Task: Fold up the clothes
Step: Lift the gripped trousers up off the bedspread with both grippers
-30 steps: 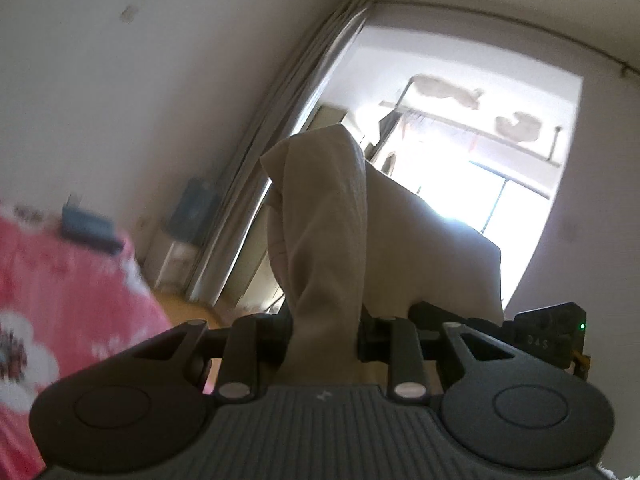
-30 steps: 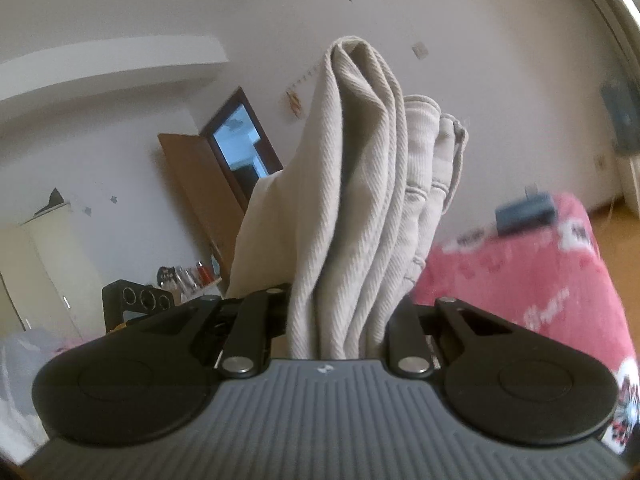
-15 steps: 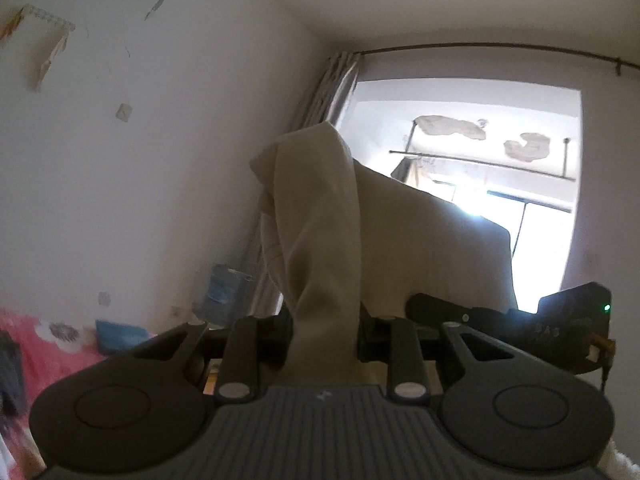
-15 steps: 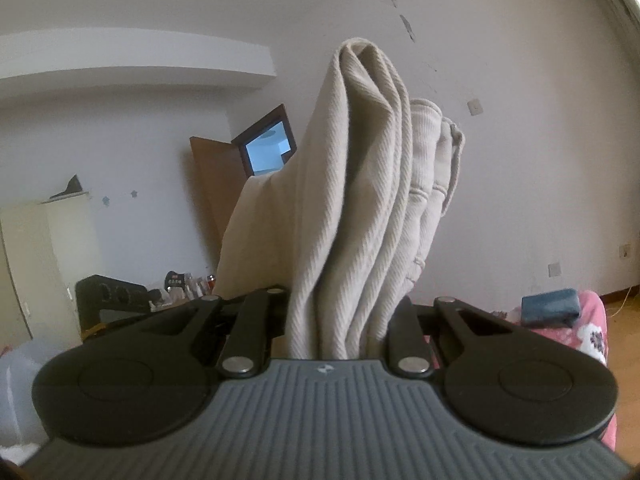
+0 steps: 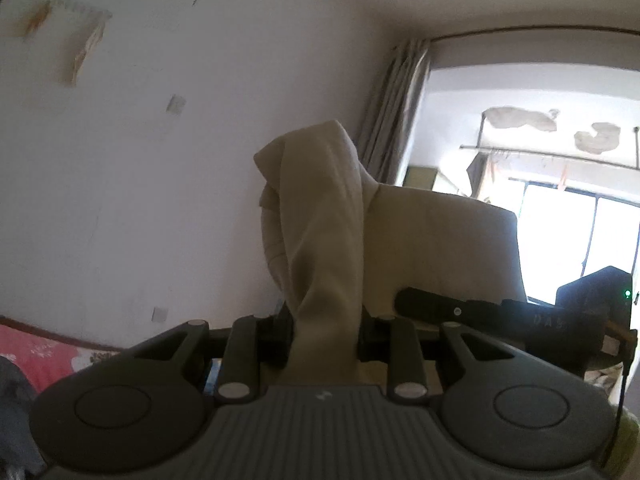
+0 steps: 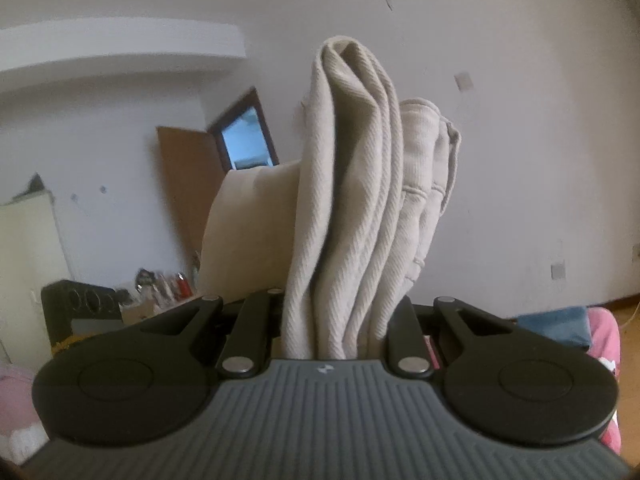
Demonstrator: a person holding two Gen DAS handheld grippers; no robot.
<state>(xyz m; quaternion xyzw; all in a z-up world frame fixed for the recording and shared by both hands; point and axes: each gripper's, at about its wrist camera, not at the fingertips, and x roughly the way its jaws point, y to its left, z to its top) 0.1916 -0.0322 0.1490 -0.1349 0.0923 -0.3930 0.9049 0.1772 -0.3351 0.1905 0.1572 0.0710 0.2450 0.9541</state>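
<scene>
Beige garment (image 5: 324, 240) held up in the air, pinched at two places by both grippers.

Left gripper (image 5: 325, 332) is clamped on one bunched fold, right gripper (image 6: 340, 320) on another thick ribbed bunch, jaws narrowed onto cloth; fabric spans between them. Beyond lie a white wall (image 5: 160, 200), a curtain (image 5: 396, 100) and bright window (image 5: 580, 232) far right, and a pink bedspread (image 5: 44, 356) low left.

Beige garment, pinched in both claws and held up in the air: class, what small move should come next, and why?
Probably lower both claws toward the pink bedding together. The left claw and the right claw each clamp a bunched edge of the beige garment, which hangs off any surface, so it likely needs laying flat before folding.
</scene>
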